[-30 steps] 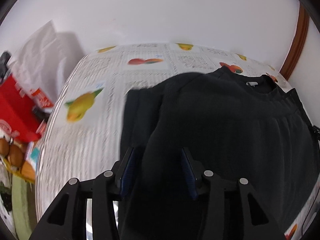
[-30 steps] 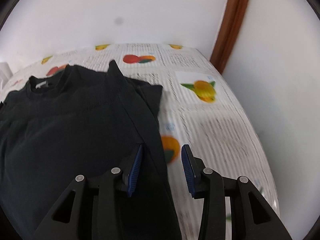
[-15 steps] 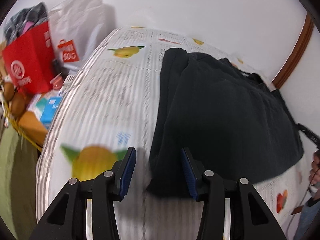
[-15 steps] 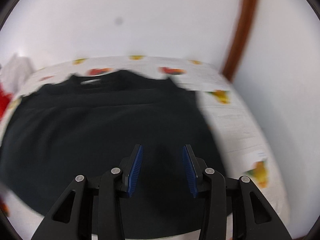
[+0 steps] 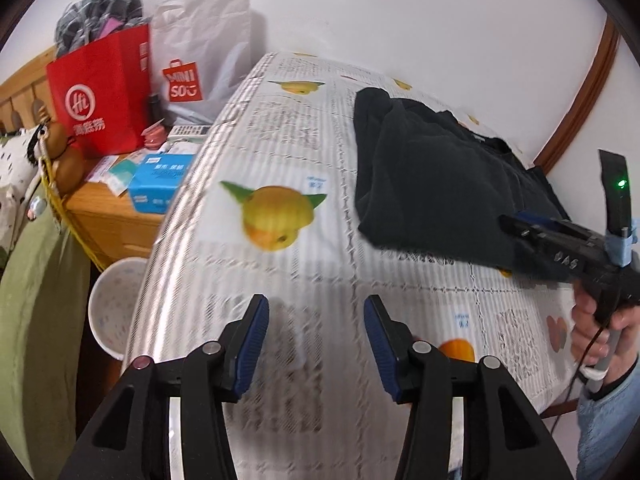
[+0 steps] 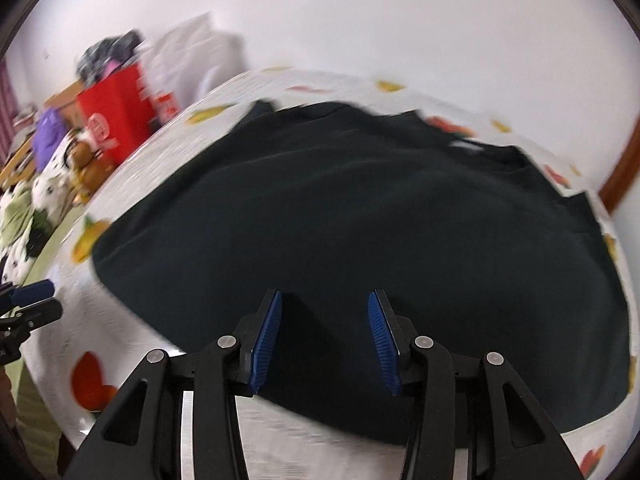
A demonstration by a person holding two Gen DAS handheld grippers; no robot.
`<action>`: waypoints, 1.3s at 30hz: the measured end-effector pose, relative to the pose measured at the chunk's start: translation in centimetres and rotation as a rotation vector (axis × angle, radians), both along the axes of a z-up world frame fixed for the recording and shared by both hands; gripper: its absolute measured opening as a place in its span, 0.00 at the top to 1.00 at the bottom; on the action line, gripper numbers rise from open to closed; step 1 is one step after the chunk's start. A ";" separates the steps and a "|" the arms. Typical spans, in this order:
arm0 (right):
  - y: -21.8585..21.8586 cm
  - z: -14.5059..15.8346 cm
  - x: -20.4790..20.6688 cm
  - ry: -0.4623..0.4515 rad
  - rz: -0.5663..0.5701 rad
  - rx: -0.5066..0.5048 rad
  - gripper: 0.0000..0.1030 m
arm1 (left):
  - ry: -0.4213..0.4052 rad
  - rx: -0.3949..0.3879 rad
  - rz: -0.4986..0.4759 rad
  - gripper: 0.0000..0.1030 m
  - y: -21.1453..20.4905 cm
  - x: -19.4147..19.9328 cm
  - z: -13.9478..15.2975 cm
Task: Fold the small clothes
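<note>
A black small top (image 5: 432,172) lies flat on the fruit-print tablecloth (image 5: 280,140), with its sides folded in and its collar toward the wall. My left gripper (image 5: 316,308) hovers over bare cloth to the near left of the top. Its jaws are opening and nothing is between them. In the right wrist view the top (image 6: 360,216) fills the middle. My right gripper (image 6: 325,300) hangs just above its near hem, jaws opening, and the blue pads (image 6: 268,332) do not press on the fabric. A hand holds the right gripper (image 5: 520,226) at the right edge. The left gripper (image 6: 36,302) shows at the far left.
Left of the table stands a wooden side table (image 5: 108,216) with a red paper bag (image 5: 100,96), a white shopping bag (image 5: 204,52) and a blue box (image 5: 160,176). A white patterned tub (image 5: 112,304) sits below the table's left edge. White wall and brown trim (image 5: 580,100) run behind.
My left gripper has drawn back off the black top toward the near left, over bare cloth. The right gripper has swung from the top's right edge to above its near hem. Both jaws stand slightly wider.
</note>
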State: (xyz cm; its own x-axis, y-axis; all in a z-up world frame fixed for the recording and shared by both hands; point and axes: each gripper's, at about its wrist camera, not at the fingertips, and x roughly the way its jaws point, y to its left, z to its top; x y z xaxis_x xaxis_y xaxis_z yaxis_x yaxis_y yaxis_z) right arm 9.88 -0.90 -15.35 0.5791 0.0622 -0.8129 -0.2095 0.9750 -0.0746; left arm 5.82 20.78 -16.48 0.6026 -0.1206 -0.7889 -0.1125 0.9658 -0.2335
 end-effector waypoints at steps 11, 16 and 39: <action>11.3 -1.3 -2.8 -0.019 0.259 -0.108 0.55 | -0.111 -0.137 -0.029 0.41 3.2 -3.2 0.3; 13.3 -1.6 -3.1 -0.039 0.316 -0.160 0.52 | -0.113 -0.162 -0.028 0.41 3.9 -3.0 0.0; 5.4 4.6 1.2 -0.280 0.071 0.178 0.83 | -0.050 -0.149 -0.096 0.40 0.2 -0.7 -0.7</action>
